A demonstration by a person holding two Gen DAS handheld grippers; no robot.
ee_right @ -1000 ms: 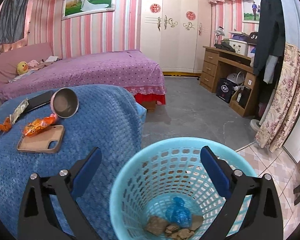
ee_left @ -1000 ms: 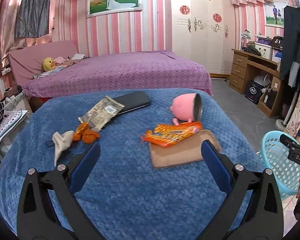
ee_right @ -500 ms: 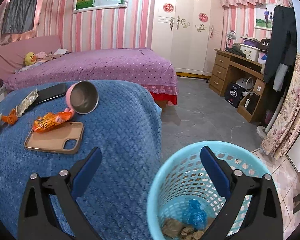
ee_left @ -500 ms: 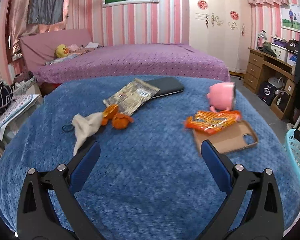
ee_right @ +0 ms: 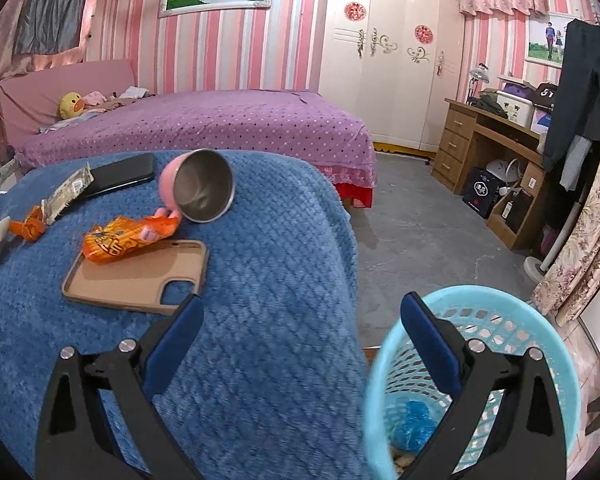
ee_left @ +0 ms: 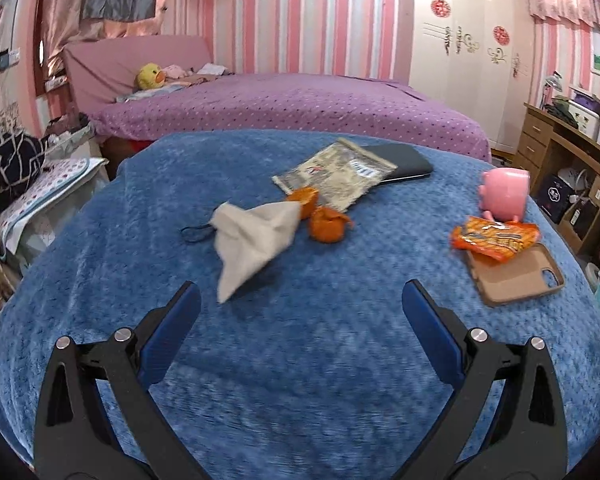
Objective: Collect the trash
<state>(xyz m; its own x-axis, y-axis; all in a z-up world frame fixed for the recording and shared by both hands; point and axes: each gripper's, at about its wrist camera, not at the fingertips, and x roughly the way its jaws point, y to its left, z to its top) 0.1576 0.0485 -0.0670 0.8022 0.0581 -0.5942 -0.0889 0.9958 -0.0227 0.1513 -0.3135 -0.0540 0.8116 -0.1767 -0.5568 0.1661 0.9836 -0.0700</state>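
surface: blue blanket (ee_left: 300,360), knobbly weave, draped over a raised surface whose kind cannot be told; its right edge falls toward the grey floor.

left gripper (ee_left: 301,296): jaws wide apart, holding nothing, poised above the near part of the blanket.

right gripper (ee_right: 301,308): jaws wide apart, holding nothing; one blue pad over the blanket's right edge, the other in front of the basket.

trash on the blanket:
- crumpled white tissue (ee_left: 256,236), middle of the blanket, just ahead of the left gripper, its far tip touching the peel.
- orange peel (ee_left: 328,224), two pieces, between the tissue and the grey wrapper.
- grey printed wrapper (ee_left: 336,176), flat, toward the far edge, overlapping the near corner of the black phone.
- orange snack packet (ee_right: 128,240), toward the right edge, lying partly on the phone case and touching the cup's foot.

other items on the blanket:
- black phone (ee_right: 120,174), far edge.
- tan phone case (ee_right: 140,280), inner side up, near the right edge.
- pink cup (ee_right: 198,186), tipped on its side, steel interior facing the right gripper's camera.
- dark loop of cord (ee_left: 198,234), beside the tissue.

receptacle: light blue basket (ee_right: 480,316), latticed, on the floor just beside the blanket's right edge; inside, a blue crumpled piece (ee_right: 414,424) and brownish scraps, partly hidden.
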